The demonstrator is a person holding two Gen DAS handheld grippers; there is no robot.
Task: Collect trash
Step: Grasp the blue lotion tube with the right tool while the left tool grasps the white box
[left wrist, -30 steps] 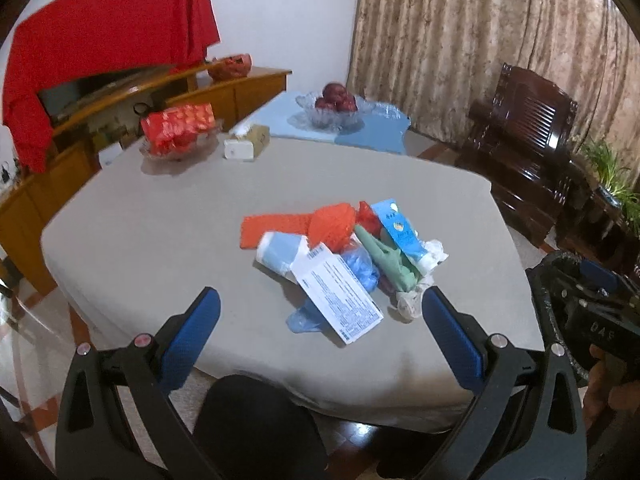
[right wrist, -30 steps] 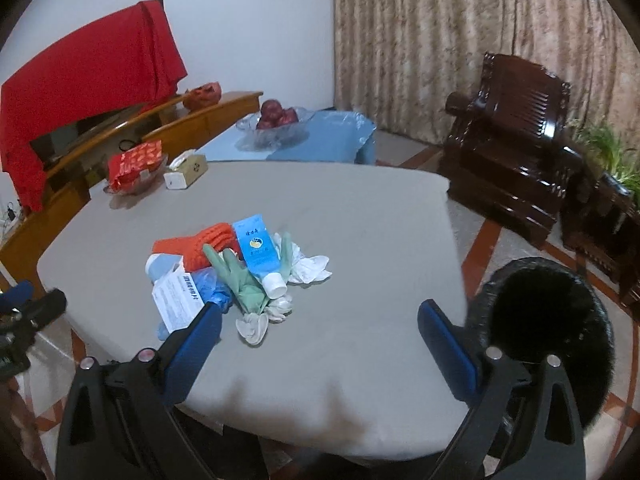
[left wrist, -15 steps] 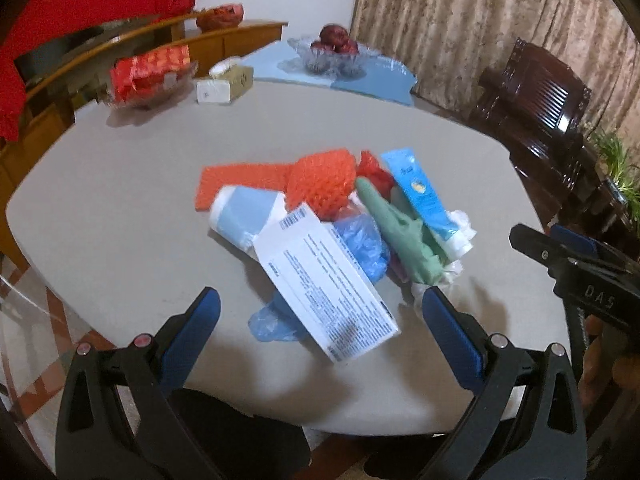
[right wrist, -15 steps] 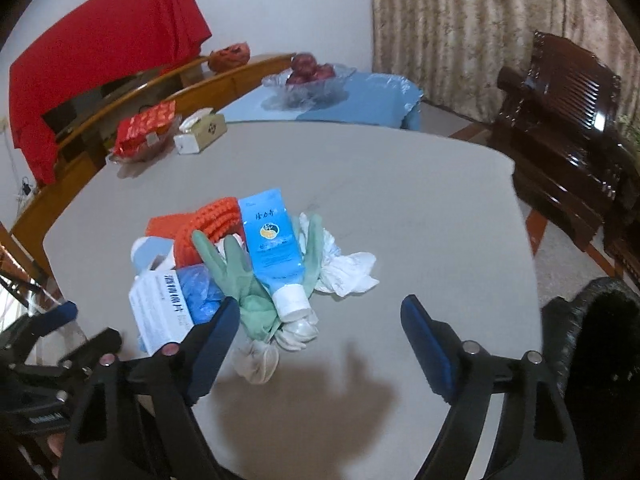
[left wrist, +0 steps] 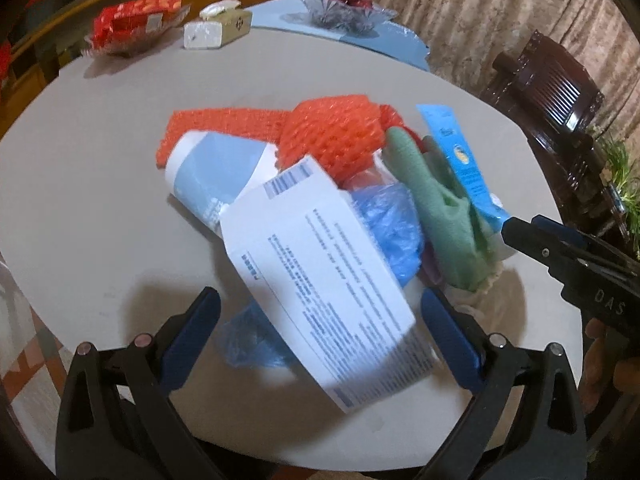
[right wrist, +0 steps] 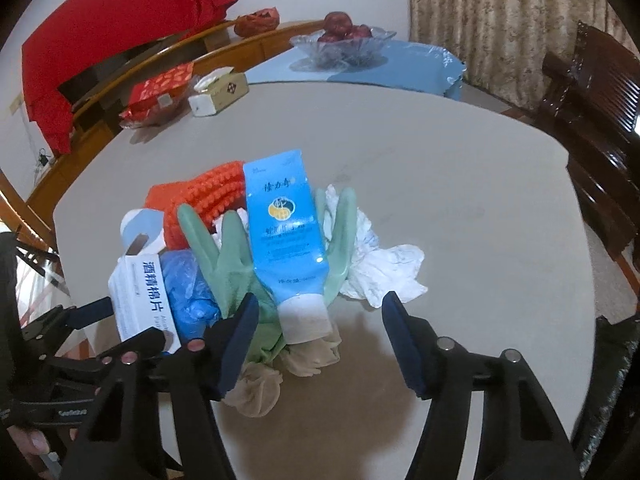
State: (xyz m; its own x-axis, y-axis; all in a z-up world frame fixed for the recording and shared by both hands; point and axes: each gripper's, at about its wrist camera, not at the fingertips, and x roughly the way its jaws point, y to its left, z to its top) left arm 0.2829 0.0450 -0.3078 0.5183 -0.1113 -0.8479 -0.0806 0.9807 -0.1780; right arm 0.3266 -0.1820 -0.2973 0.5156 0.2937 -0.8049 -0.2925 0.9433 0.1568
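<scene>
In our left wrist view, our left gripper (left wrist: 320,316) stands wide apart, its blue fingers on either side of the near end of a white printed box (left wrist: 320,276) that tops the trash pile on the grey worktop (left wrist: 88,200). Under and behind the box lie a crumpled blue plastic bag (left wrist: 392,228), a white-and-blue tube (left wrist: 216,172), orange foam netting (left wrist: 332,136), a green glove (left wrist: 440,208) and a blue tube (left wrist: 464,164). Our right gripper's tips enter from the right, beside the blue tube's cap end.

In our right wrist view, our right gripper (right wrist: 320,320) is spread wide, holding nothing, with the blue tube's white cap (right wrist: 306,318) between its fingers. Crumpled white tissue (right wrist: 384,268) lies just right of the glove. Our left gripper shows at the lower left, by the box.
</scene>
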